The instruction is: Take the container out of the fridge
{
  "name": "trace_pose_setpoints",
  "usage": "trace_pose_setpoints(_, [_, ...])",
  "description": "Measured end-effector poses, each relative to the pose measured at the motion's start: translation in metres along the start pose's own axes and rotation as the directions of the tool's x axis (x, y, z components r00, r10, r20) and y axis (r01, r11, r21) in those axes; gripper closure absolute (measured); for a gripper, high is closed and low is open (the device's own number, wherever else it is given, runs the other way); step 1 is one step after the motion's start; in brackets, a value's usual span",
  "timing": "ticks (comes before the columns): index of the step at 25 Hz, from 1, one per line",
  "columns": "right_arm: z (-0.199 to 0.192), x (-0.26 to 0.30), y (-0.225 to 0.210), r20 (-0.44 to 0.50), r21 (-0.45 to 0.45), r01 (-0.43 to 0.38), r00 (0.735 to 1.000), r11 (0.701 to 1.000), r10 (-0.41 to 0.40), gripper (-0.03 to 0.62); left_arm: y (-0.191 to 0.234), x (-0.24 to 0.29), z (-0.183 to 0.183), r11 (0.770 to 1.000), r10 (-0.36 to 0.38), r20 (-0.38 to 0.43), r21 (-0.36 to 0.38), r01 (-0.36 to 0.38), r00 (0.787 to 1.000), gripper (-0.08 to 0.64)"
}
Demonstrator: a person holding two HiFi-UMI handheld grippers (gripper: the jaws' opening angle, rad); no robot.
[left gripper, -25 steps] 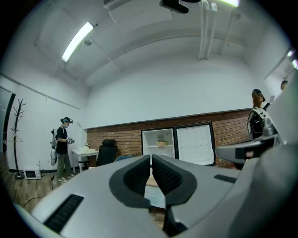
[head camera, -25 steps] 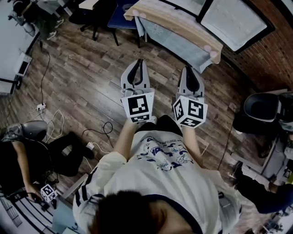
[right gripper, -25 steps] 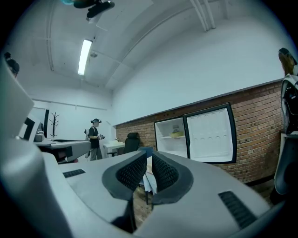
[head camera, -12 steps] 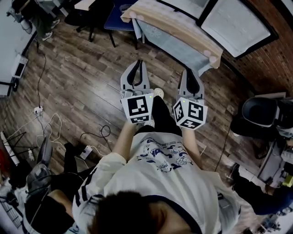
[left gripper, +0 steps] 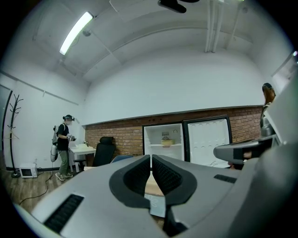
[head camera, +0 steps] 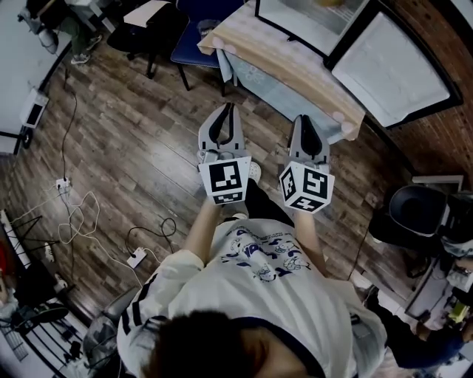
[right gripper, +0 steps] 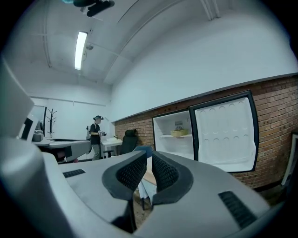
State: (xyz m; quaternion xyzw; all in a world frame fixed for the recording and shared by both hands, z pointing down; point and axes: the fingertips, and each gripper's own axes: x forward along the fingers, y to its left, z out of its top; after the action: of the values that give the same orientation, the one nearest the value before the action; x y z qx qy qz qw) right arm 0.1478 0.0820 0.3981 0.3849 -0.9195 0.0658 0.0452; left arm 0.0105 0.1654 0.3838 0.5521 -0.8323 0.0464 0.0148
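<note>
The fridge (head camera: 307, 18) stands open ahead, its white door (head camera: 392, 70) swung to the right. A yellow container (left gripper: 166, 142) sits on the upper shelf, also seen as the yellow container (right gripper: 179, 133) in the right gripper view. My left gripper (head camera: 228, 109) and right gripper (head camera: 305, 119) are held side by side at waist height, pointing at the fridge from a distance. Both have their jaws closed together with nothing between them. In the gripper views the left gripper (left gripper: 151, 159) and right gripper (right gripper: 149, 156) are aimed just left of the fridge opening.
A wooden-topped table (head camera: 284, 55) draped with a blue-grey cloth stands between me and the fridge. A black chair (left gripper: 103, 151) and a person (left gripper: 63, 139) at a white desk are to the left. Cables (head camera: 74, 214) lie on the wooden floor; a black bin (head camera: 415, 210) is to the right.
I have stepped forward, so the fridge and table sit lower and fuller in the head view. The crouched person at lower left has slid out of view. Both grippers stay shut.
</note>
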Motion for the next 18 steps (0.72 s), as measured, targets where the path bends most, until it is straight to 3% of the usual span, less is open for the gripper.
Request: trace_pose_setpoints(18, [0.050, 0.173, -0.078, 0.024, 0.016, -0.033, 0.999, 0.999, 0.033, 0.540, -0.015, 0.196, 0.035, 1.000, 0.011, 0.009, -0.013, -0.011, 1.000, 0.534])
